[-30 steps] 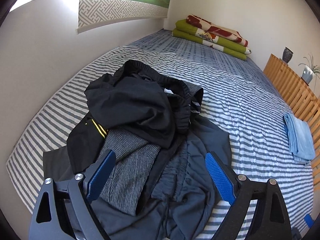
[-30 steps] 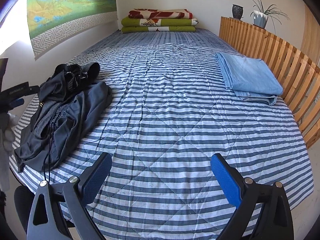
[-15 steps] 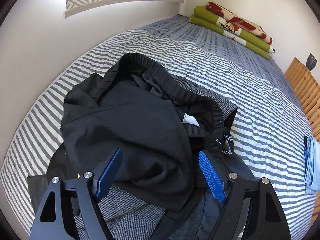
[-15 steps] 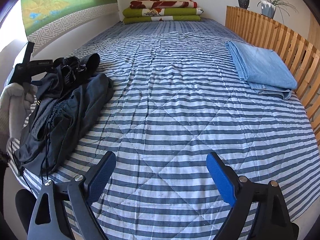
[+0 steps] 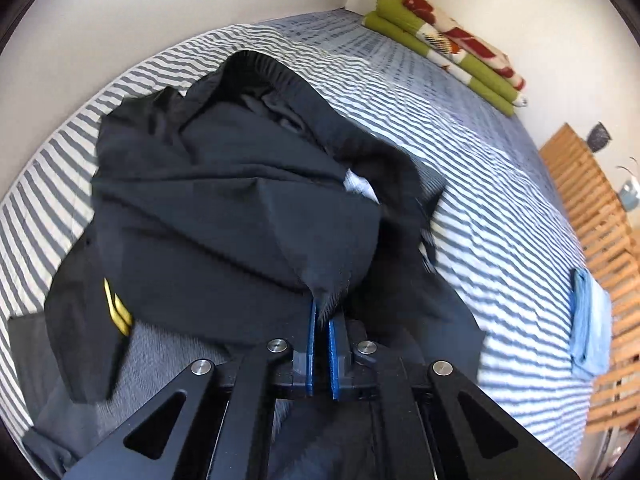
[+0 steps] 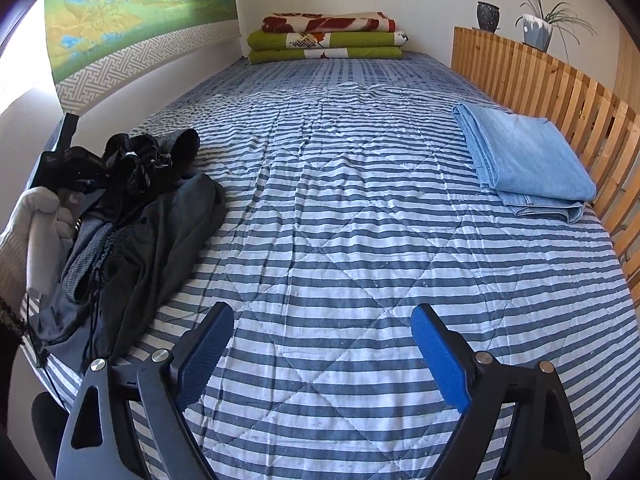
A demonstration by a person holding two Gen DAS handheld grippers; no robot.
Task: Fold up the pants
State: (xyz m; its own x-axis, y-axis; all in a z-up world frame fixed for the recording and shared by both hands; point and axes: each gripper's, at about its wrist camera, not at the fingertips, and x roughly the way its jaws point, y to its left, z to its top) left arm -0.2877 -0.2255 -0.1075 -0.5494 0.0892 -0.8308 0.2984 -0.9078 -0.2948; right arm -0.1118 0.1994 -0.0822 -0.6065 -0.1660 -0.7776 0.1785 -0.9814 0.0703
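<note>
Black fabric fills the space straight ahead of the left gripper (image 5: 322, 312): the black pants (image 5: 224, 216) lie crumpled on top of a heap of dark clothes, and a fold of their near edge is pinched between the two blue pads, whose jaws have just been closing and now stand almost together on the cloth. The elastic waistband (image 5: 264, 66) arches at the far side of the garment, away from the tool, and two short yellow stripes (image 5: 117, 312) show to the left of the pads. Under the pants, nearer the tool, a grey knitted garment (image 5: 160, 360) spreads out.

The right gripper (image 6: 322, 354) hangs over bare striped bedspread (image 6: 360, 220) with its jaws wide apart and nothing between the pads. From it, the clothes heap (image 6: 132, 216) sits ahead and to the left, at the bed's edge by the wall, where a gloved hand (image 6: 36, 232) holds the left tool against the pile. Ahead and to the right, beside the wooden slatted rail (image 6: 560, 92), lies a folded light blue garment (image 6: 528, 156). Straight ahead at the far end of the bed is a stack of folded green and red blankets (image 6: 326, 40); past the rail stand a dark vase (image 6: 488, 16) and a potted plant (image 6: 540, 28).
</note>
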